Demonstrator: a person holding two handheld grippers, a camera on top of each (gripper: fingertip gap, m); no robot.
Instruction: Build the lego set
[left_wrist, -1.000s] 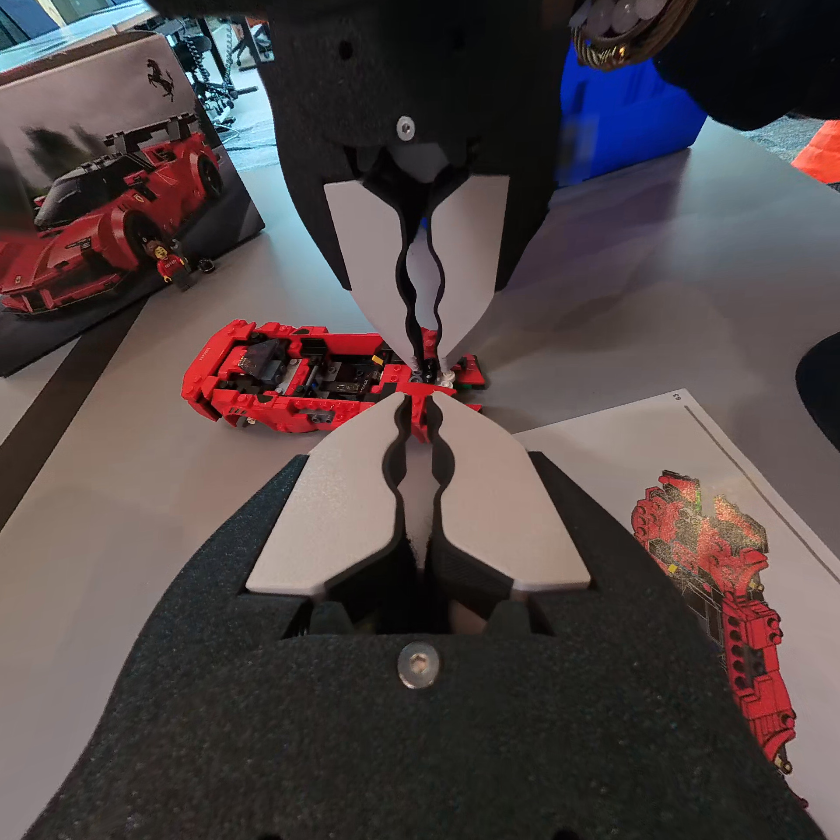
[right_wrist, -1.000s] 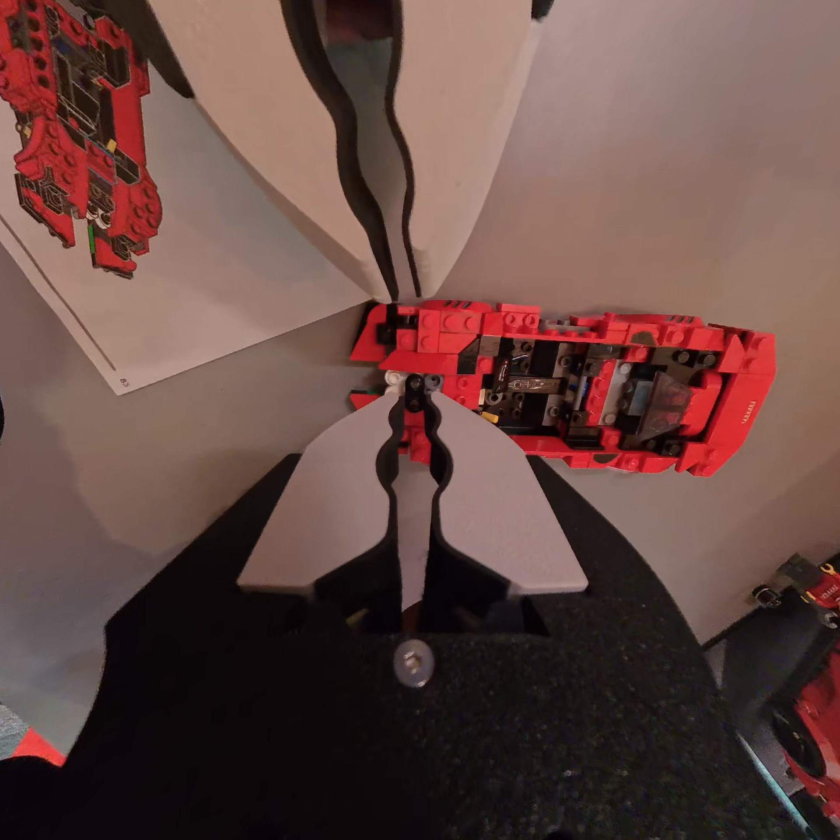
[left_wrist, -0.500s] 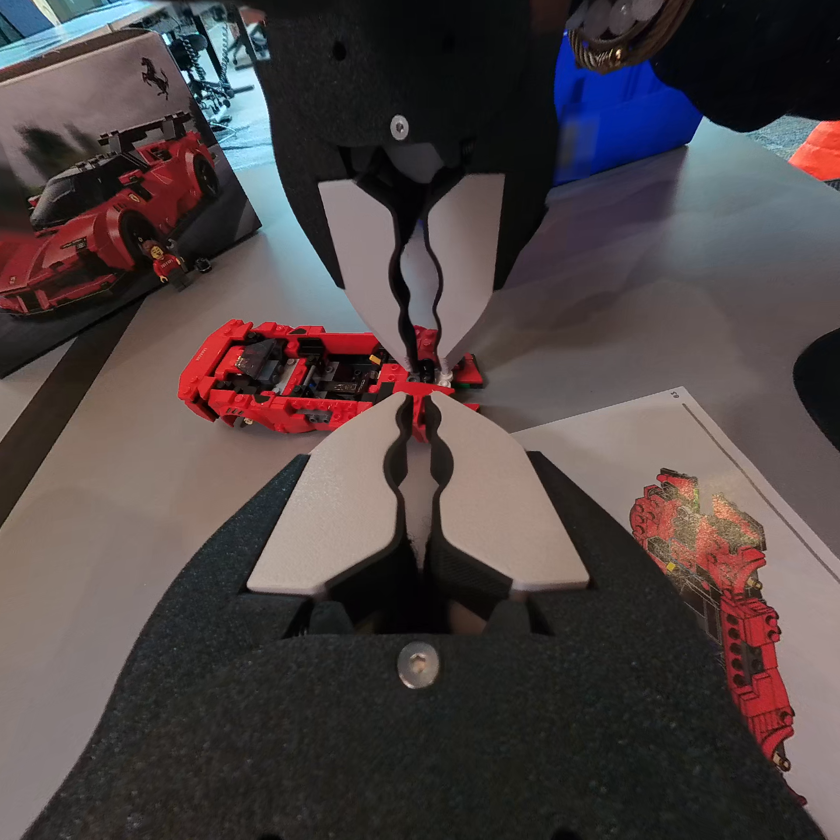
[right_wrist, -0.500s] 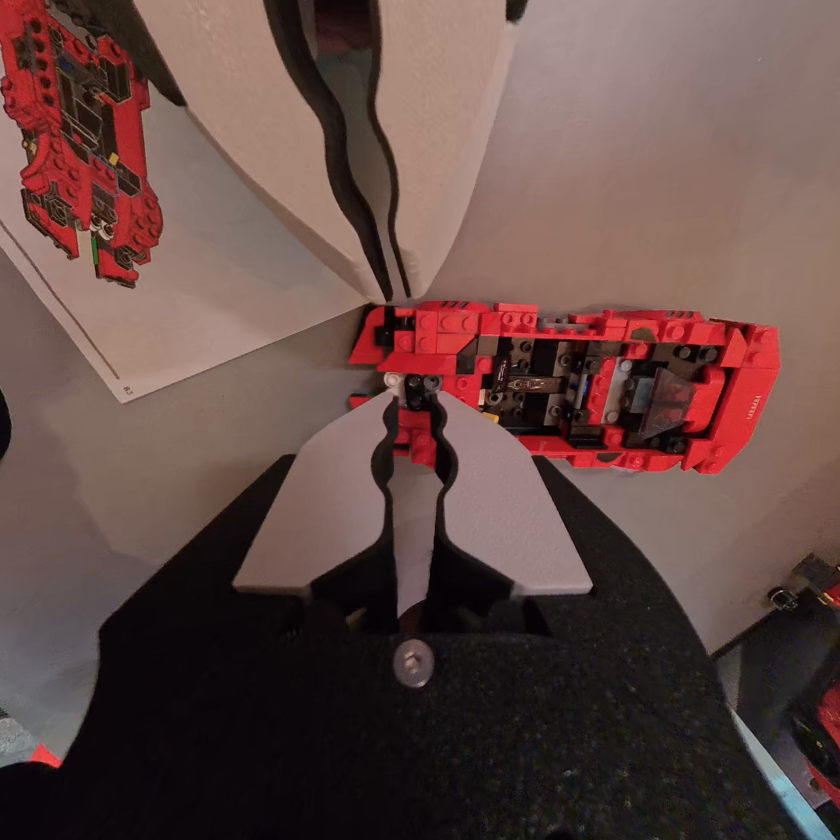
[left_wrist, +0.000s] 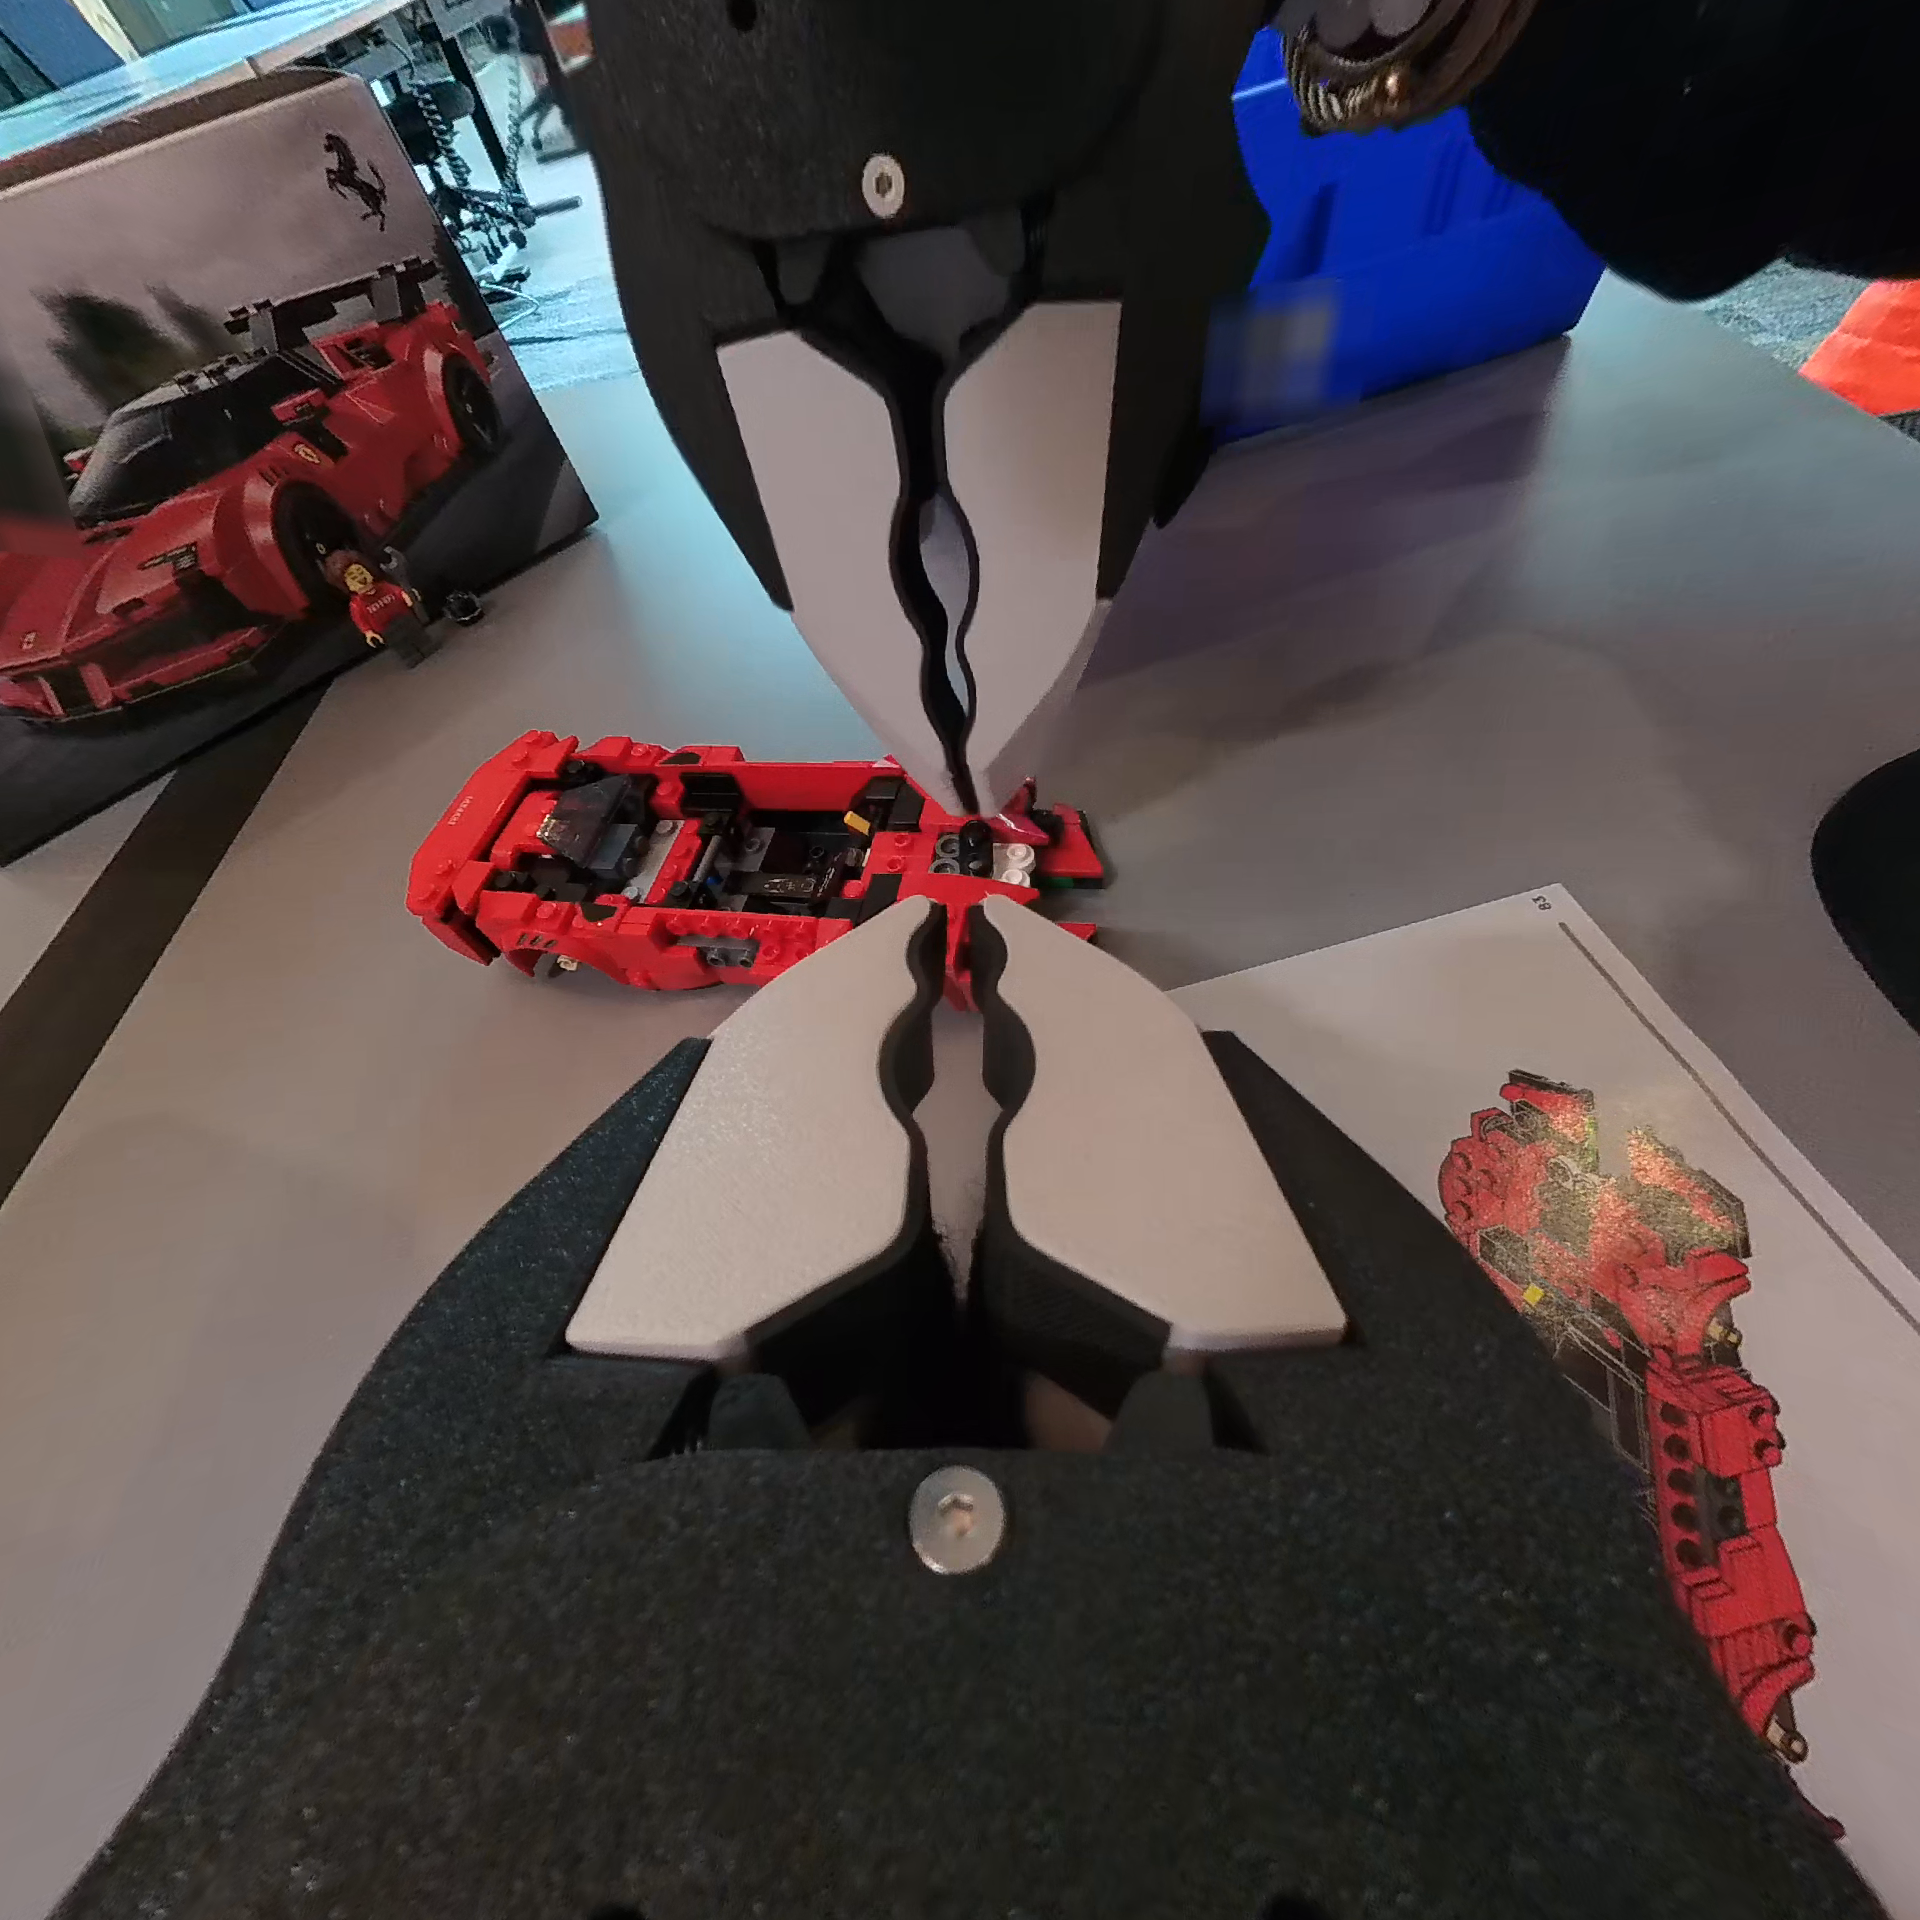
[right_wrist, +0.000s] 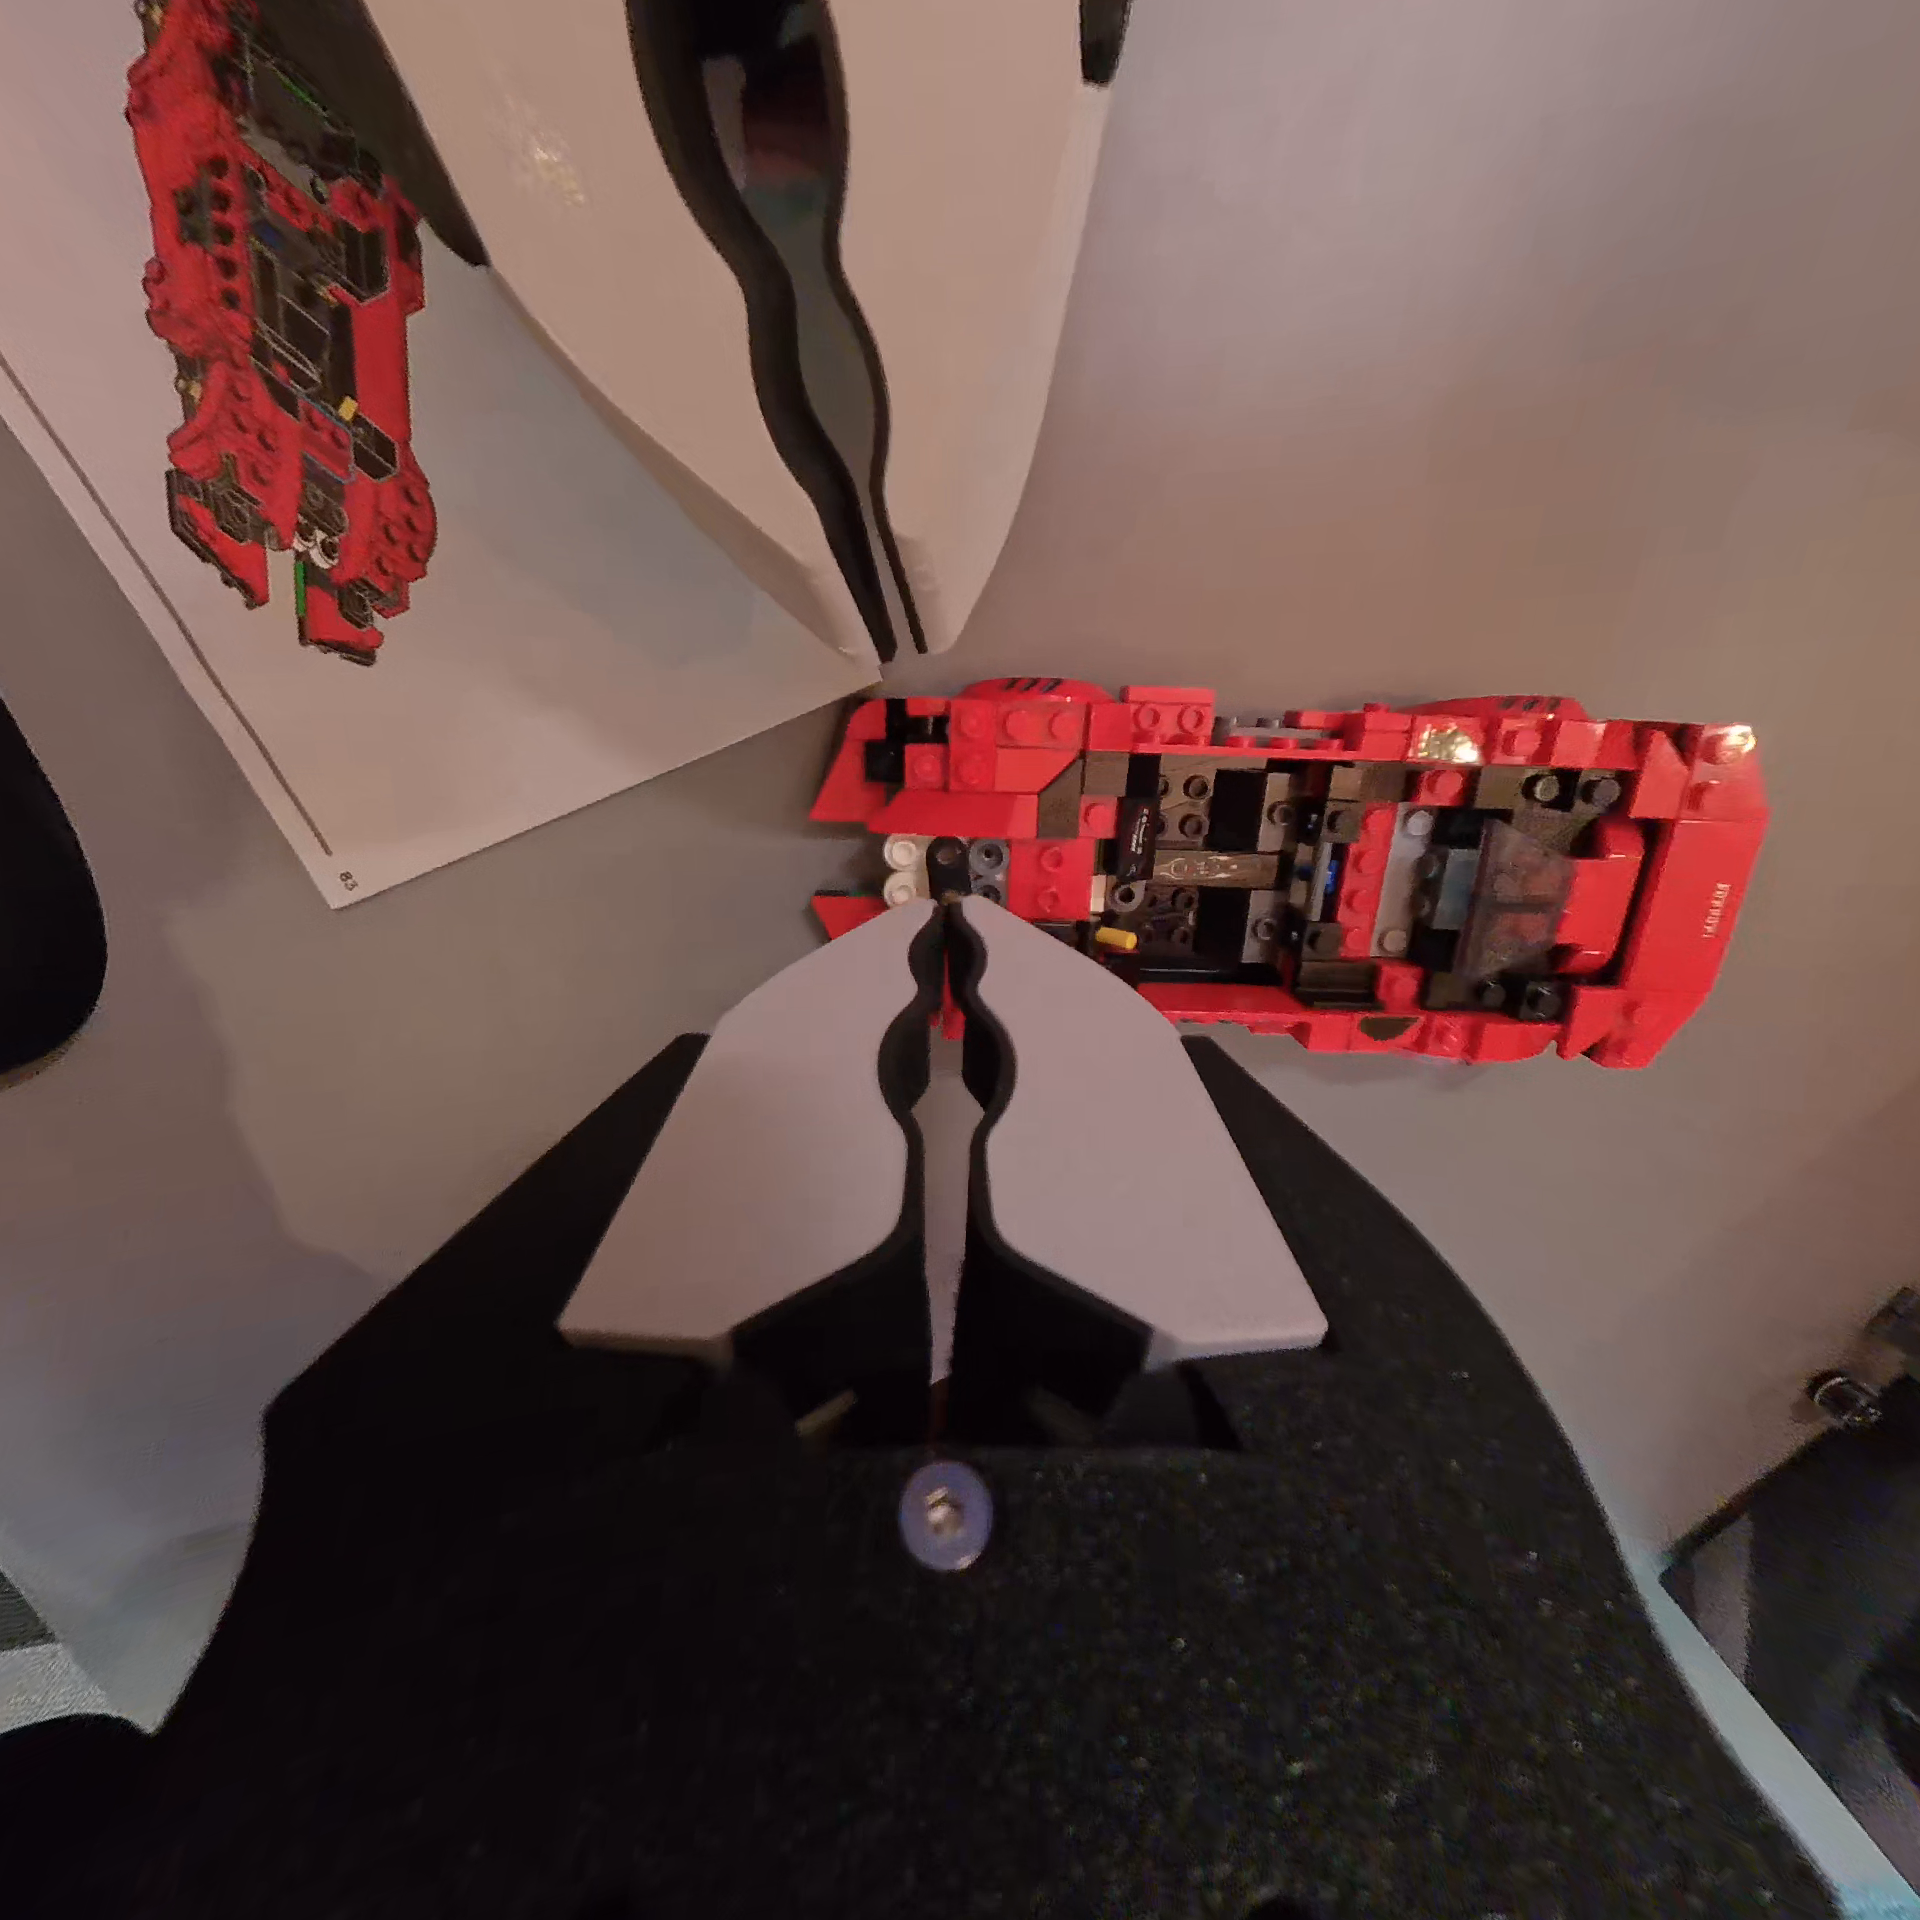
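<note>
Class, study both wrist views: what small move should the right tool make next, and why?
Probably press straight down: the right tool is shut on a small black piece over the end studs of the red car, while the shut left tool sits beside that end.

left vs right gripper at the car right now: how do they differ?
Left gripper comes in low from the car's side, its tips at the red side edge; right gripper comes down steeply from above. Left pinches red bodywork, though that contact is partly hidden; right is shut on a small black piece seated on the car's studs. Both are closed and work the same end of the car, near the instruction page.
</note>
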